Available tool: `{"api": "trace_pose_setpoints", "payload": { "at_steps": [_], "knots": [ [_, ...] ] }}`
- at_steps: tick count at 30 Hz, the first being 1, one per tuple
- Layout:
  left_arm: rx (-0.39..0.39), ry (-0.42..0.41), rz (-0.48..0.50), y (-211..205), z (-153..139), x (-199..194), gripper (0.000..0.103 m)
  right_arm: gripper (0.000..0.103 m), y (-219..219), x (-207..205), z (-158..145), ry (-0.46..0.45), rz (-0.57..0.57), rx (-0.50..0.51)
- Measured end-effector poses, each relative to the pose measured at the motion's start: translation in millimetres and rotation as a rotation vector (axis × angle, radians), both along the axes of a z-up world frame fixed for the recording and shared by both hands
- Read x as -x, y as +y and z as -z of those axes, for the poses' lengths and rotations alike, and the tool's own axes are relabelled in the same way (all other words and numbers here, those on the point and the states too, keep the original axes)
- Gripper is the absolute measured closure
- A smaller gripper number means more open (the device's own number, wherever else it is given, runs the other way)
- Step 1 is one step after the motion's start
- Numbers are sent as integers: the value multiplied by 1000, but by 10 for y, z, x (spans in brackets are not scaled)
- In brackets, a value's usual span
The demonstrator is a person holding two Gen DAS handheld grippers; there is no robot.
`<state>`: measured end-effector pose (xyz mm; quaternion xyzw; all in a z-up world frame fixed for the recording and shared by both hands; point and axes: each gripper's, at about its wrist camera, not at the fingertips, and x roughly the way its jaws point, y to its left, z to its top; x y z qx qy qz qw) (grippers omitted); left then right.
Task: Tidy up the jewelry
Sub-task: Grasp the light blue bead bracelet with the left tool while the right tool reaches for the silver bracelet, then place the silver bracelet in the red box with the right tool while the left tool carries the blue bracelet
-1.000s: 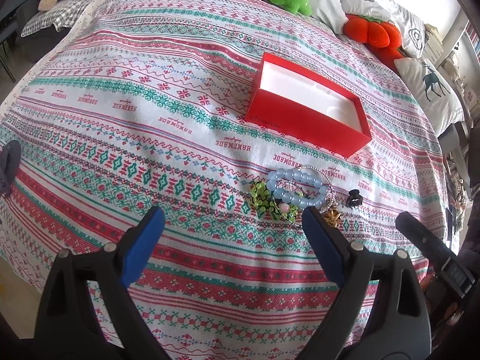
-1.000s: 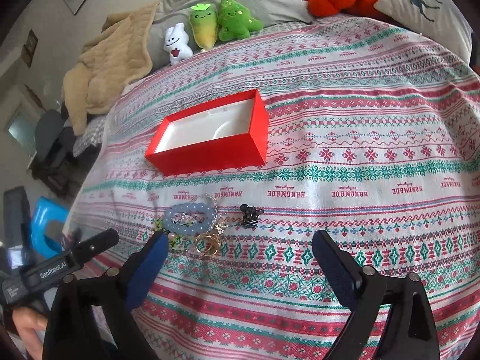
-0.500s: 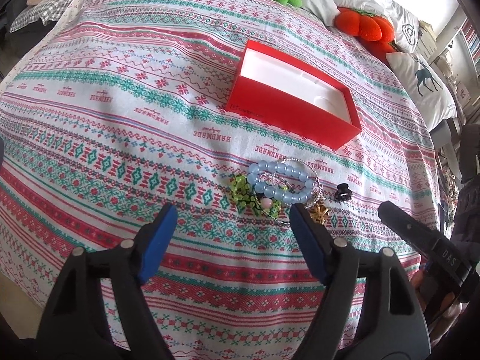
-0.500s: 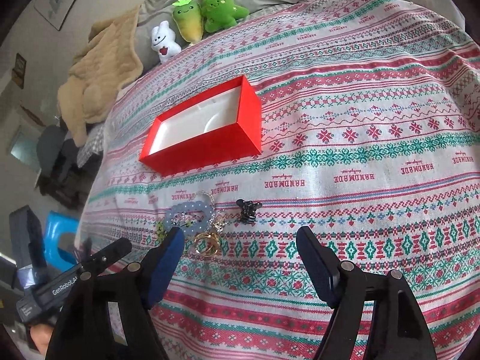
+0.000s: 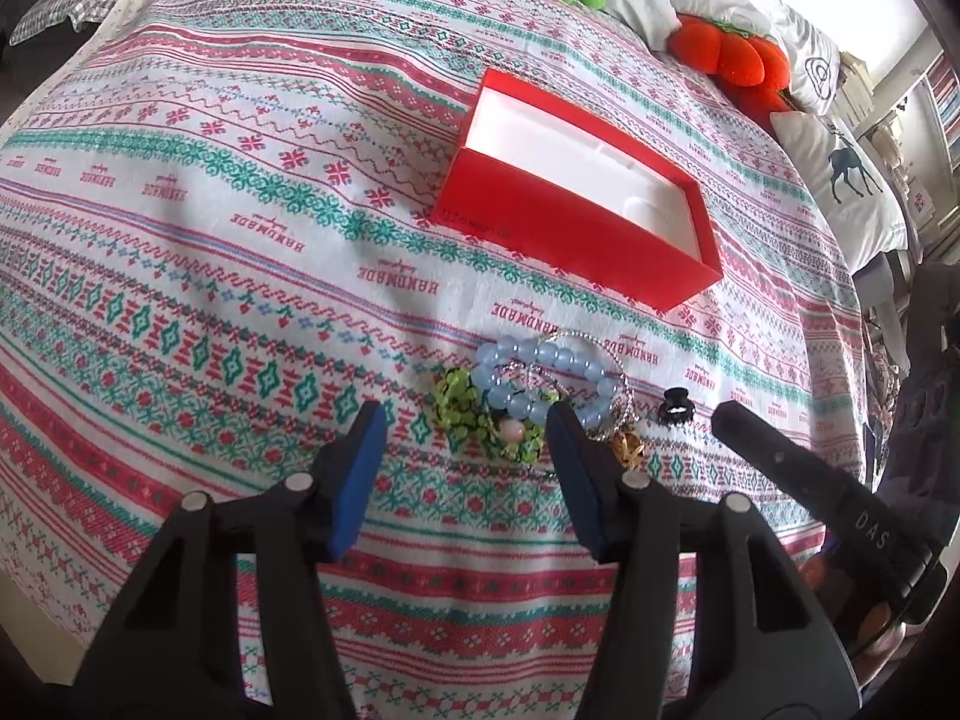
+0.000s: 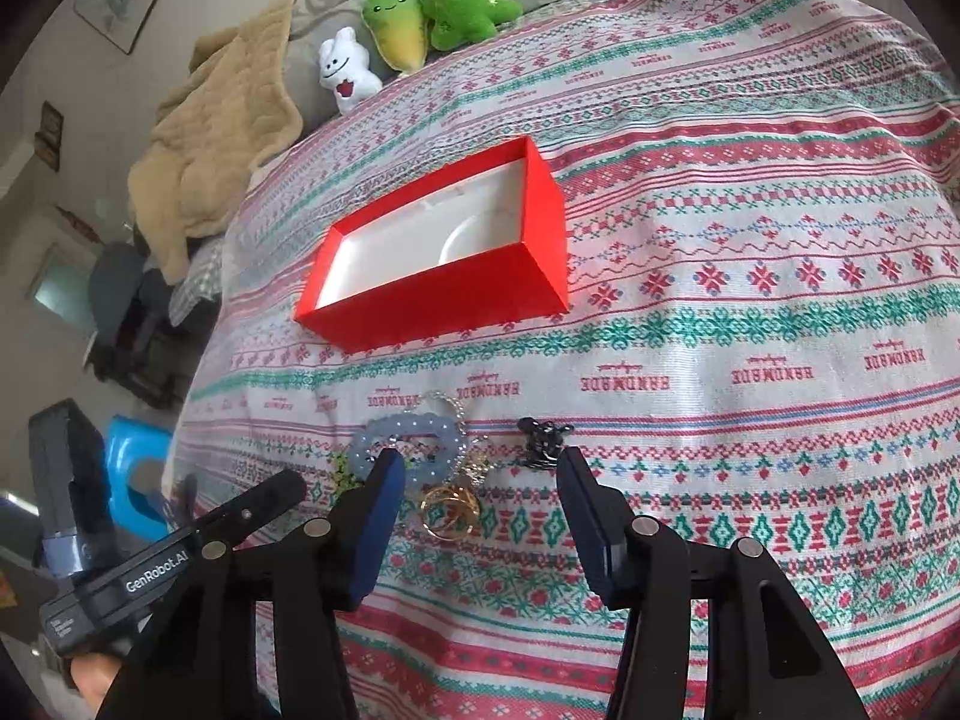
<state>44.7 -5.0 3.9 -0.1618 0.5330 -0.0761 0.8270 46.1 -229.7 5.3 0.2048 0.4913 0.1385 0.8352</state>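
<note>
A red box (image 5: pixel 576 228) with a white lining stands open on the patterned bedspread; it also shows in the right wrist view (image 6: pixel 444 294). In front of it lies a small jewelry heap: a light blue bead bracelet (image 5: pixel 543 381), a green bead piece (image 5: pixel 465 408), a silver chain (image 5: pixel 621 387), a gold piece (image 5: pixel 630 450) and a black clip (image 5: pixel 677 414). My left gripper (image 5: pixel 465 420) is open, just short of the green piece. My right gripper (image 6: pixel 477 465) is open, above the gold rings (image 6: pixel 449 507), with the blue bracelet (image 6: pixel 408 441) and black clip (image 6: pixel 543 441) near its fingertips.
Plush toys (image 6: pixel 420 18), a beige blanket (image 6: pixel 210 138) and pillows (image 5: pixel 840 168) lie along the far side of the bed. An orange plush (image 5: pixel 732 54) sits beside the pillows. A blue stool (image 6: pixel 135 480) stands off the bed's left edge.
Both grippers have moved forward and down towards the jewelry heap, and both jaws have narrowed somewhat. The box and jewelry have not moved.
</note>
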Motion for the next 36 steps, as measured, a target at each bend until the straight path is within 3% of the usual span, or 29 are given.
{"api": "trace_pose_setpoints", "payload": {
  "at_steps": [2, 8, 11, 13, 18, 25, 26, 27, 29, 36],
  "knots": [
    [13, 6, 4, -19, 19, -31, 53, 61, 75, -52, 8, 2, -22, 5],
    [25, 5, 11, -65, 69, -172, 55, 72, 149, -155, 86, 25, -47, -16],
    [-13, -7, 48, -145, 80, -271, 55, 79, 169, -192, 107, 28, -53, 2],
    [-80, -29, 82, -226, 82, -334, 55, 86, 183, -217, 126, 34, -65, 4],
    [-178, -30, 181, -372, 160, -411, 55, 87, 207, -260, 168, 49, -72, 15],
    [-183, 18, 181, -351, 327, -481, 55, 87, 217, -338, 237, 67, -65, 23],
    [-183, 14, 178, -365, 318, -486, 60, 87, 222, -351, 243, 68, -67, 28],
    [-182, 8, 180, -368, 307, -485, 74, 87, 235, -366, 244, 66, -69, 34],
    [-174, 2, 177, -359, 278, -484, 90, 87, 272, -399, 243, 63, -82, 47],
    [-115, -5, 154, -169, 179, -453, 90, 86, 405, -526, 270, 64, -125, 89]
  ]
}}
